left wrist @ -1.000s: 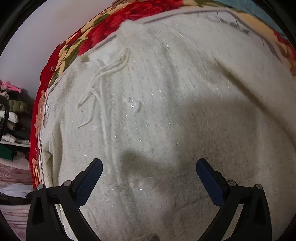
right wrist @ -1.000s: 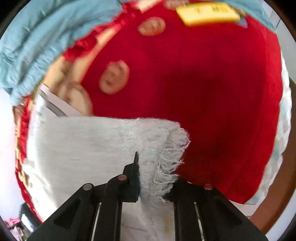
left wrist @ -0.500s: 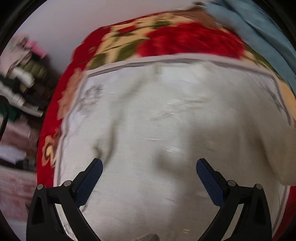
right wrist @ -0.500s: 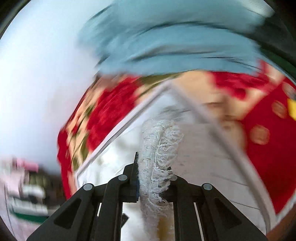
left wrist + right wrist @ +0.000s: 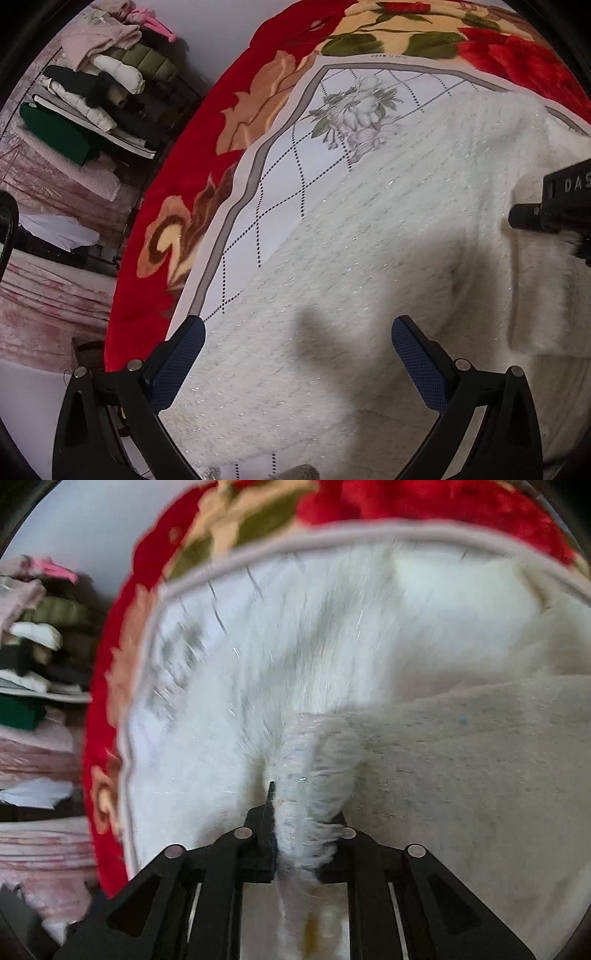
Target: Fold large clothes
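A large fuzzy white sweater (image 5: 369, 236) lies spread on a bed. My left gripper (image 5: 295, 354) is open and empty, hovering just above the sweater's near part. My right gripper (image 5: 299, 808) is shut on a fringed white edge of the sweater (image 5: 306, 760) and holds it over the rest of the garment (image 5: 332, 627). The right gripper's black body (image 5: 557, 206) shows at the right edge of the left wrist view, above a folded-over part of the sweater.
The bed has a red floral blanket (image 5: 207, 122) with a white checked panel (image 5: 295, 155). A shelf stacked with folded clothes (image 5: 92, 85) stands to the left, beyond the bed's edge. It also shows in the right wrist view (image 5: 37, 646).
My right gripper has swung across with the fringed edge, from over the red blanket to over the sweater. My left gripper has turned left, bringing the shelf and checked panel into view.
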Demonstrator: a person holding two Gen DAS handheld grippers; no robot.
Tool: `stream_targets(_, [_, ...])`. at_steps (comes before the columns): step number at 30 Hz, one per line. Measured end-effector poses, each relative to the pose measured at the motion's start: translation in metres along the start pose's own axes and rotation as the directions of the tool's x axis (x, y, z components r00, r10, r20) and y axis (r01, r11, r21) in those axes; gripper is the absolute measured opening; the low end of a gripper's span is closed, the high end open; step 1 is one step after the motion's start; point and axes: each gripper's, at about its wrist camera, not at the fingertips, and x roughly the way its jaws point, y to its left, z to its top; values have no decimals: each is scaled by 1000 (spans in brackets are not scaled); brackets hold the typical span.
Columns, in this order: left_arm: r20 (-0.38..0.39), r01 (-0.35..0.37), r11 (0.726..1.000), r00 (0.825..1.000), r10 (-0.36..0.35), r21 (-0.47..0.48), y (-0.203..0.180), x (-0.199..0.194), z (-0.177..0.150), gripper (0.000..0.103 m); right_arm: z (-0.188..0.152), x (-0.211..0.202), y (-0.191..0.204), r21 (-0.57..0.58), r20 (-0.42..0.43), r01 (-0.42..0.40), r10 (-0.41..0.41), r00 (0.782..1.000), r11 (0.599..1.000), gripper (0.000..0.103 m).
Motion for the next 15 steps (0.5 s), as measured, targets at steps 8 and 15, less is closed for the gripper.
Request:
stream_targets(8, [-1,124,991,992,-124,-48,-3,-38,9,103,-17,-89,-56,105,153,-285,268,951,953,70])
stream_targets(15, [47,146,987,988,-149,72,-92,-21,31,103,-75,-154,-203,402,261,-103,-6,965,910,50])
